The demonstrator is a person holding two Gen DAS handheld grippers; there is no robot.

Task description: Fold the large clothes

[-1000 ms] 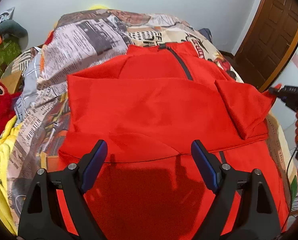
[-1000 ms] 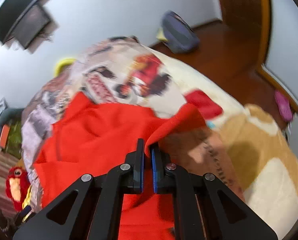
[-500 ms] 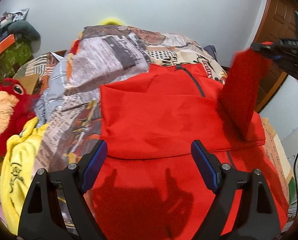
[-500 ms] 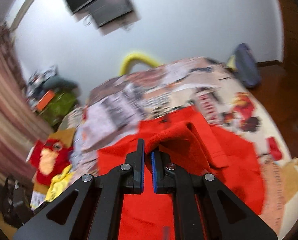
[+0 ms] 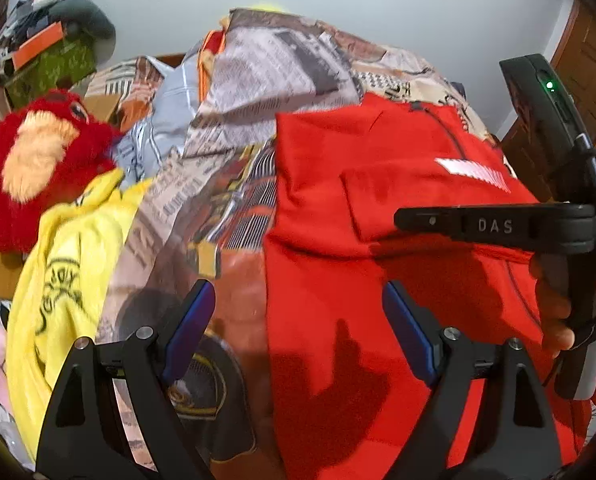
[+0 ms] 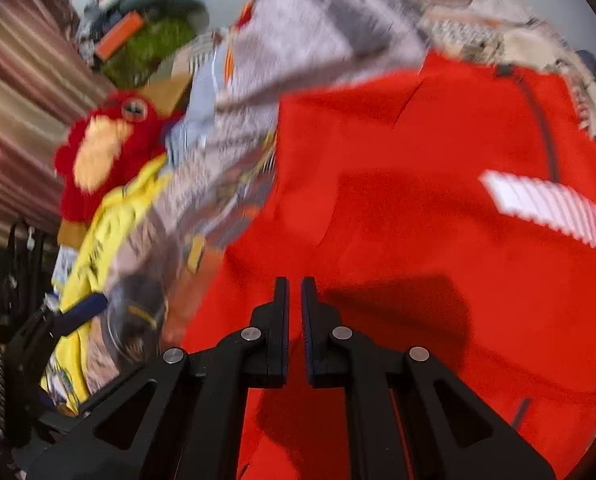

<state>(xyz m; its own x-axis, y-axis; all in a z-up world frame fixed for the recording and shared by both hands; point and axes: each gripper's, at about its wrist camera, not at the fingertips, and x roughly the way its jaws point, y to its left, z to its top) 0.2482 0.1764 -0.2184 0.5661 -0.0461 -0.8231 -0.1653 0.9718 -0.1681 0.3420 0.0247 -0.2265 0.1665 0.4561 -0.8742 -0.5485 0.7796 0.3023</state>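
Red jacket [image 5: 378, 208] fills the centre and right of our left wrist view, spread on the printed bedspread [image 5: 281, 60], with one sleeve [image 5: 418, 196] laid across the chest, its white striped patch showing at right of centre. Our left gripper [image 5: 298, 332] hangs over the jacket's near left edge, jaws wide apart and empty. The right gripper [image 5: 402, 218] comes in from the right edge, its tips at the sleeve's fold. A yellow garment [image 5: 69, 264] and red plush toy [image 5: 37, 164] sit at left.

In the right wrist view, blurred by motion, the right gripper [image 6: 294, 300] shows only a narrow slit between its jaws; we see no cloth in it, with the jacket [image 6: 418, 200] filling the right half below.

We judge the sleeve fold just done; next we need a grip on the hem or side to fold the body.

Half a second ago the right gripper held the sleeve pinched and raised; now it lies flat, seemingly released.
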